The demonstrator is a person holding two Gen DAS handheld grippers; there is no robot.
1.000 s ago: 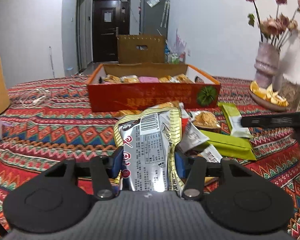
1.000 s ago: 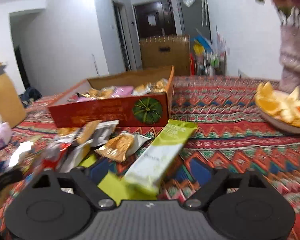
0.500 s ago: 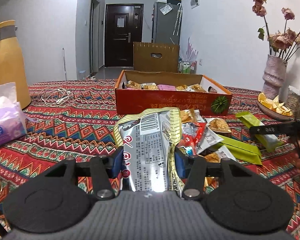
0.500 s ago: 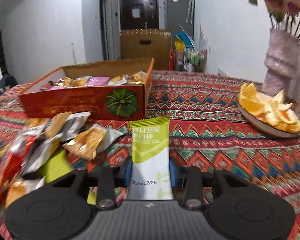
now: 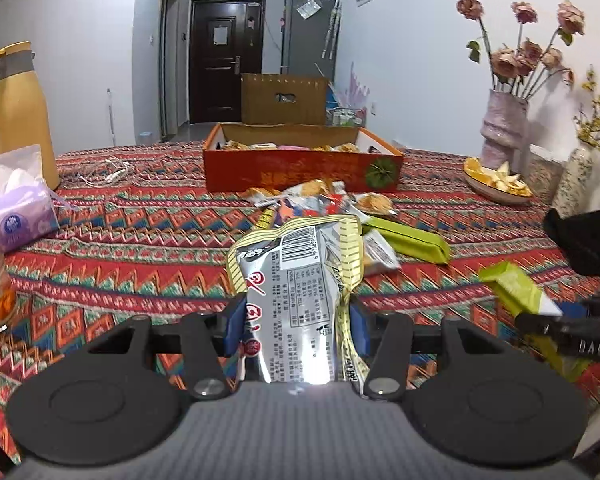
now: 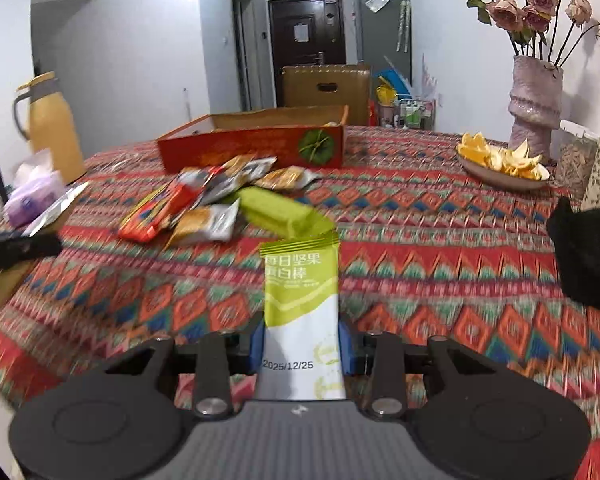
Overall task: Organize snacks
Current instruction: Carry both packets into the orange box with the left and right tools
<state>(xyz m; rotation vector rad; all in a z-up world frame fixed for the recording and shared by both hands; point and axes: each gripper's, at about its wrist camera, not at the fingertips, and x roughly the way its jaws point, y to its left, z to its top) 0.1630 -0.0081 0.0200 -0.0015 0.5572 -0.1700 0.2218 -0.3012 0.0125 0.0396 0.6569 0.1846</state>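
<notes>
Left tool (image 5: 296, 330): blue pads pinching silver foil snack packet with yellow edge (image 5: 300, 280), long axis pointing straight ahead, lifted off bench.

Right tool (image 6: 300, 346): you pinch green-and-white nut bar wrapper (image 6: 300, 304) the same way, long axis forward.

Middle: loose pile of mixed snack packets (image 6: 204, 200) on patterned bench cloth (image 6: 420, 240).

Far: open orange cardboard box (image 5: 300, 168) dead ahead of left tool, ahead-left of right tool. Left looks nearer; both packets already point boxward.
</notes>
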